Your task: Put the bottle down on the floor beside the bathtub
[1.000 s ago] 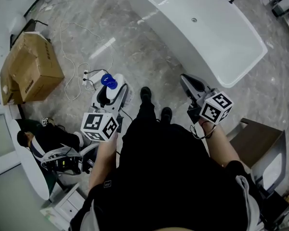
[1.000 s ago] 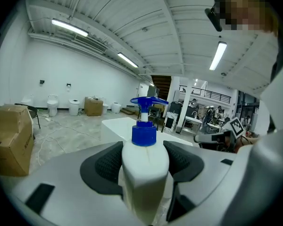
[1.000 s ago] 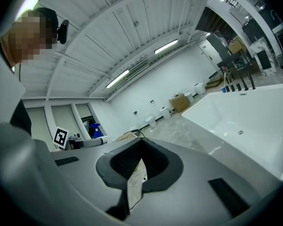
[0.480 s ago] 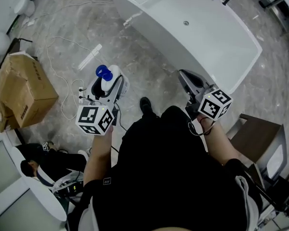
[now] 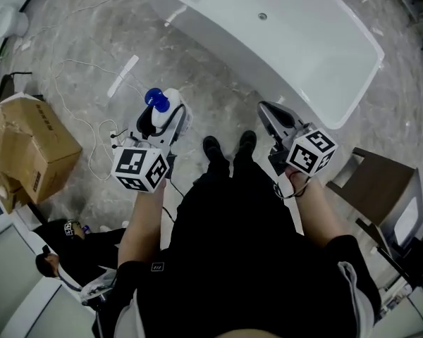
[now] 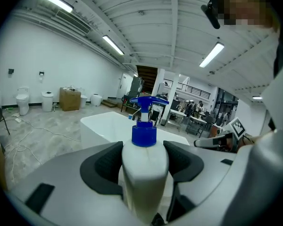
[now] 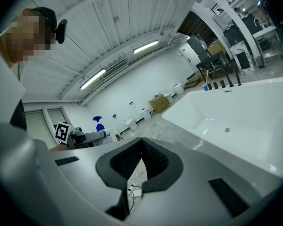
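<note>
A white pump bottle with a blue pump head stands upright between the jaws of my left gripper, held above the marble floor, left of the person's feet. In the left gripper view the black pads press both sides of the bottle, and the left gripper is shut on it. The white bathtub lies ahead and to the right. My right gripper hovers near the tub's near wall. Its pads meet with nothing between them, and the bathtub fills that view's right side.
A cardboard box sits at the left on the floor, with white cables trailing beside it. Another person is low at the bottom left. A dark stool stands at the right. Toilets line the far wall.
The person has stepped closer to the bathtub, and both grippers have moved along. The bottle stays clamped in the left gripper; the right stays shut and empty.
</note>
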Demonstrator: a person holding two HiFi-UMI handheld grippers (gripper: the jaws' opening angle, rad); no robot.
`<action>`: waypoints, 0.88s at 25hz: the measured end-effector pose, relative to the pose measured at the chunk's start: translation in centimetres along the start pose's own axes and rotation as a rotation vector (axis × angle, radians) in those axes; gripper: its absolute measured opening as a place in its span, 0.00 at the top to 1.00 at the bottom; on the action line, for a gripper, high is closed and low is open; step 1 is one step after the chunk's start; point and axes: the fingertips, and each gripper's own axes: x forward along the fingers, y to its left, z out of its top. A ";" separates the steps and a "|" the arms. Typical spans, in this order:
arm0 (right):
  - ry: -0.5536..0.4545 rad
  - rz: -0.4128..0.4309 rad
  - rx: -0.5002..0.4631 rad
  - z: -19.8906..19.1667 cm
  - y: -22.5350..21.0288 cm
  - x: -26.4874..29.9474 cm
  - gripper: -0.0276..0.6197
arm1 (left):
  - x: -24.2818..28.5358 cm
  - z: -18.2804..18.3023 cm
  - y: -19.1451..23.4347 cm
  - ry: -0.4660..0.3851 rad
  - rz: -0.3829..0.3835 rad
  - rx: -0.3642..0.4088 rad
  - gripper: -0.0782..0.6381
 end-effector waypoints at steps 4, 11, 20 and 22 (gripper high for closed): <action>0.026 0.002 0.053 -2.0 -2.7 0.5 0.91 | 3.6 -0.9 -1.2 0.047 -0.017 0.030 0.51; 0.097 0.012 0.056 -6.6 -7.7 2.8 0.91 | 8.9 -4.8 -2.1 0.142 -0.015 0.041 0.51; 0.055 0.014 0.141 -9.5 -14.8 6.5 0.91 | 15.8 -11.7 -1.5 0.240 -0.018 0.052 0.51; 0.063 0.025 0.147 -10.8 -15.4 7.4 0.91 | 17.3 -13.1 -0.8 0.234 0.006 0.089 0.51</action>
